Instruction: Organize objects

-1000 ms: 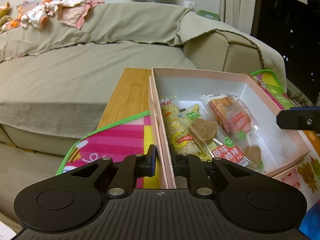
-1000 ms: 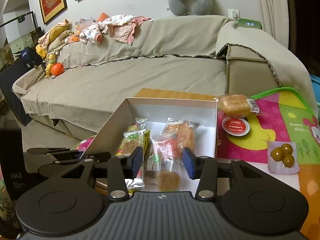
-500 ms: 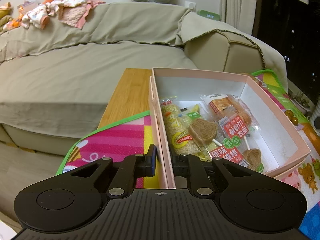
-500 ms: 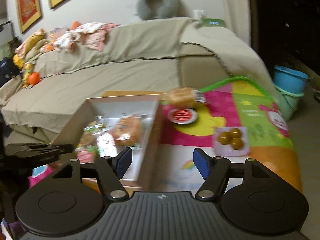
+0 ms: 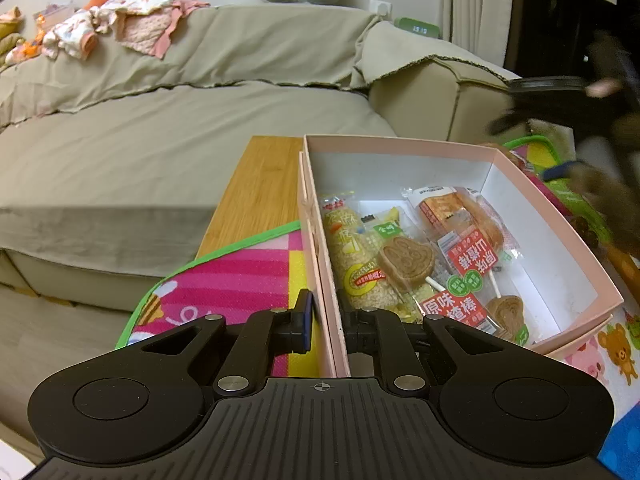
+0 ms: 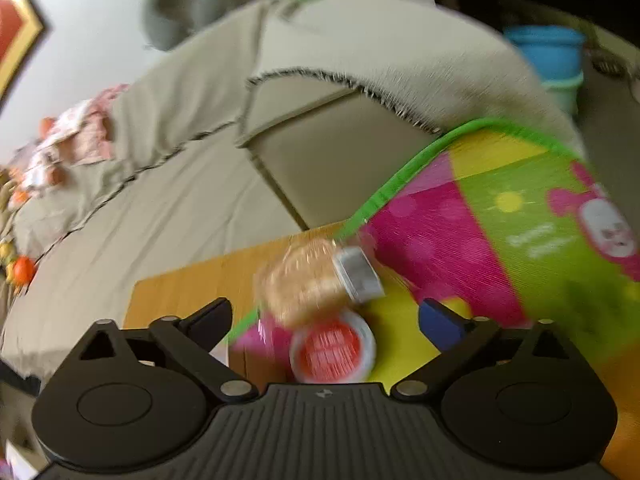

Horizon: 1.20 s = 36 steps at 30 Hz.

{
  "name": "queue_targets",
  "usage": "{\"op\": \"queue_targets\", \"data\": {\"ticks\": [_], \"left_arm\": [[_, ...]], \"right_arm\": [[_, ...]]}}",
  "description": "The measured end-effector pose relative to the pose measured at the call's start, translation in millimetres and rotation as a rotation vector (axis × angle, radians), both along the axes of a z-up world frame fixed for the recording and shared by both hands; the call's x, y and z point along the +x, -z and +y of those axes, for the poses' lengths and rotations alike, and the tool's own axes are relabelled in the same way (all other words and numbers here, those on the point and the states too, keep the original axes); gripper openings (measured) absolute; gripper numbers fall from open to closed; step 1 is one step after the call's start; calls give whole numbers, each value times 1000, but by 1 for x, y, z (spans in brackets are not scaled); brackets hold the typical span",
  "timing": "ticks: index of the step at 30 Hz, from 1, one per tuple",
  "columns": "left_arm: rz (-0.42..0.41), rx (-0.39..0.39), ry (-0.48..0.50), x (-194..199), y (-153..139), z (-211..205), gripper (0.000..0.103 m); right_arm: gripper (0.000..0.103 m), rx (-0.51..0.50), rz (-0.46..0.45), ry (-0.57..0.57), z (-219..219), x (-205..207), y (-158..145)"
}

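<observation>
A pink cardboard box (image 5: 404,146) sits on the table and holds several wrapped snacks: a sesame roll (image 5: 360,268), lollipop biscuits (image 5: 406,266) and a wrapped bun (image 5: 460,212). My left gripper (image 5: 326,320) is shut on the box's near left wall. My right gripper (image 6: 326,312) is open wide, and between its fingers lie a wrapped bread bun (image 6: 308,280) and a round red-lidded cup (image 6: 332,348) on the mat. The right wrist view is blurred. The right gripper shows as a dark blur at the right edge of the left wrist view (image 5: 560,116).
A colourful play mat (image 6: 500,220) covers the wooden table (image 5: 260,188). A beige covered sofa (image 5: 160,120) stands behind the table, with clothes (image 5: 132,24) on its back. Blue buckets (image 6: 548,52) stand on the floor at the far right.
My right gripper has swung right, away from the box, tilted, and opened wider over the bun and cup. My left gripper has kept its hold on the box wall.
</observation>
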<state>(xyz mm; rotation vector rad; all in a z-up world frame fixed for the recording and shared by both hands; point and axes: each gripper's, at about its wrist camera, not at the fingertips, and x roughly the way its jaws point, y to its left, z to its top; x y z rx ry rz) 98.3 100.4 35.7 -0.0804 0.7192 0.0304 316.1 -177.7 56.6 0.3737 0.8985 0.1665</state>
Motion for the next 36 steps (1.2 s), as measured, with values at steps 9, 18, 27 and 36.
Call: {"op": "queue_targets", "data": {"ticks": [9, 18, 27, 36], "left_arm": [[-7, -12, 6, -2, 1, 3, 15], [-1, -19, 5, -5, 3, 1, 13], [7, -4, -10, -6, 2, -4, 13], [11, -2, -9, -9, 1, -7, 13]], "right_arm": [[63, -209, 56, -88, 42, 55, 37], [55, -190, 83, -197, -16, -20, 33], [73, -213, 52, -332, -38, -90, 9], [69, -79, -23, -156, -20, -20, -4]]}}
